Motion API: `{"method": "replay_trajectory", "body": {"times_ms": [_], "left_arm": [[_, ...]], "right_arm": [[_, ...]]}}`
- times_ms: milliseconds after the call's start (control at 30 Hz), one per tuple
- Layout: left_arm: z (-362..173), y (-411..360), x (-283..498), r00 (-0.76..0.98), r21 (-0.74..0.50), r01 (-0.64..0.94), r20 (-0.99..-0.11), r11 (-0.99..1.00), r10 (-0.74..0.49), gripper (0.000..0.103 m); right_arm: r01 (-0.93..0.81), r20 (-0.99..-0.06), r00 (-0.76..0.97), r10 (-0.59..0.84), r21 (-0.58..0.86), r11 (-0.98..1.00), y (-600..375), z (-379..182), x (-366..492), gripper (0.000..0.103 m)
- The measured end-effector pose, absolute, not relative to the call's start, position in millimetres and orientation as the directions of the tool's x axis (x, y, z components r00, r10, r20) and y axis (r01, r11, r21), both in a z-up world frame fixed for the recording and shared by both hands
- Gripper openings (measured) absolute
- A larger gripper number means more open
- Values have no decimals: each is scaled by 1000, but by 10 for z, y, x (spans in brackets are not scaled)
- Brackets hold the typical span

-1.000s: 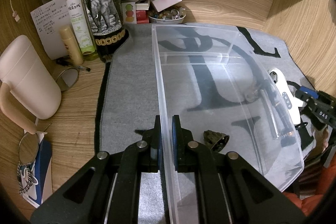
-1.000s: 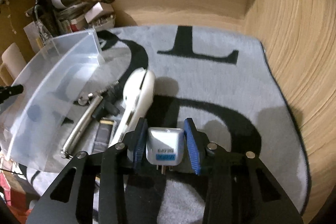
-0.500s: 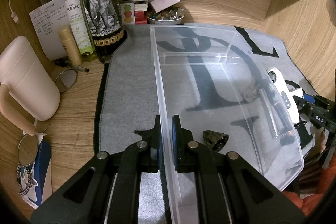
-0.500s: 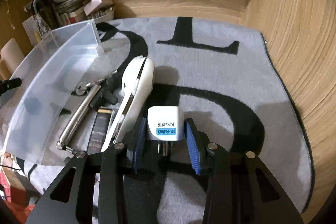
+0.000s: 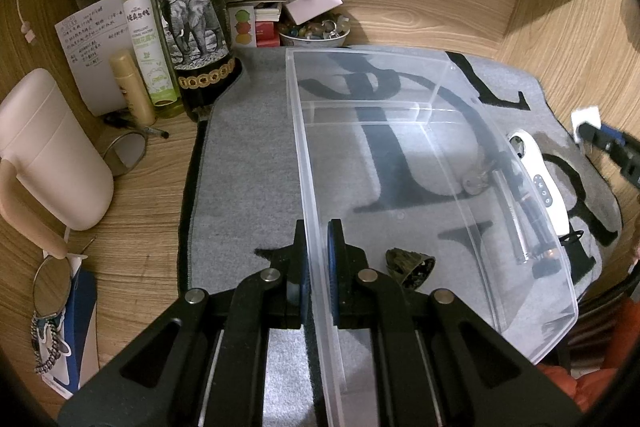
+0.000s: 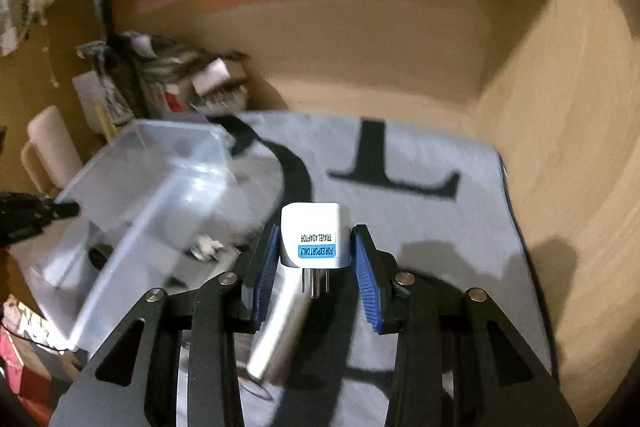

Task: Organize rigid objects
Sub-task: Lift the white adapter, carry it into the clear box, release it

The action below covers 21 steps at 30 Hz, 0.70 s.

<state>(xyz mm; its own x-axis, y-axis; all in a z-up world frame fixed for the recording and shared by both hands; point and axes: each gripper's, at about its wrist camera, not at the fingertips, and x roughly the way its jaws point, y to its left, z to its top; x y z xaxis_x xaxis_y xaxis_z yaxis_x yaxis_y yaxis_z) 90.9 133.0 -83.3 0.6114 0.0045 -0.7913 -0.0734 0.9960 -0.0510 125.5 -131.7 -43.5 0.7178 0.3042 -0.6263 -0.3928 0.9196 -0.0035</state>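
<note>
- Clear plastic bin (image 5: 420, 163) lies on a grey mat (image 5: 248, 155); the left gripper (image 5: 317, 255) is clamped on its near-left wall, one finger inside and one outside.
- White adapter (image 6: 311, 237), labelled for travel, is pinched between the blue pads of the right gripper (image 6: 314, 267), prongs pointing back at the camera, held above the mat at the bin's 3 o'clock side.
- Risk: the pads seem to grip only the adapter's lower sides, so a quick swing could let it twist or drop short of the bin.
- Risk: the thin wall in the left grip may flex or tip the bin if pulled.
- Inside the bin at 6 o'clock sits one small dark object (image 5: 408, 265).
- A white device (image 5: 540, 183) and a metal rod (image 5: 510, 211) lie along the bin's 3 o'clock wall; whether the rod is inside is unclear.
- A bottle (image 5: 192, 7) and a pink jug (image 5: 52, 151) stand at 10 o'clock, well clear.
</note>
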Motion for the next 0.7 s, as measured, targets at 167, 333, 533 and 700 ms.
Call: {"method": "replay_trajectory", "body": {"times_ms": [167, 333, 533, 700], "left_arm": [[-823, 1309, 908, 612, -51, -72, -791, 996, 4, 7], [-822, 1307, 909, 611, -51, -72, -791, 996, 3, 7], [-823, 1305, 908, 613, -53, -73, -790, 996, 3, 7], [-824, 1311, 906, 613, -51, -73, -790, 996, 4, 7]], "right_arm": [[-476, -575, 722, 385, -10, 879, -998, -246, 1241, 34], [-546, -560, 699, 445, -15, 838, -692, -193, 1253, 34], [-616, -581, 646, 494, -15, 788, -374, -251, 1283, 34], [-659, -609, 603, 515, -17, 752, -162, -329, 1291, 34]]}}
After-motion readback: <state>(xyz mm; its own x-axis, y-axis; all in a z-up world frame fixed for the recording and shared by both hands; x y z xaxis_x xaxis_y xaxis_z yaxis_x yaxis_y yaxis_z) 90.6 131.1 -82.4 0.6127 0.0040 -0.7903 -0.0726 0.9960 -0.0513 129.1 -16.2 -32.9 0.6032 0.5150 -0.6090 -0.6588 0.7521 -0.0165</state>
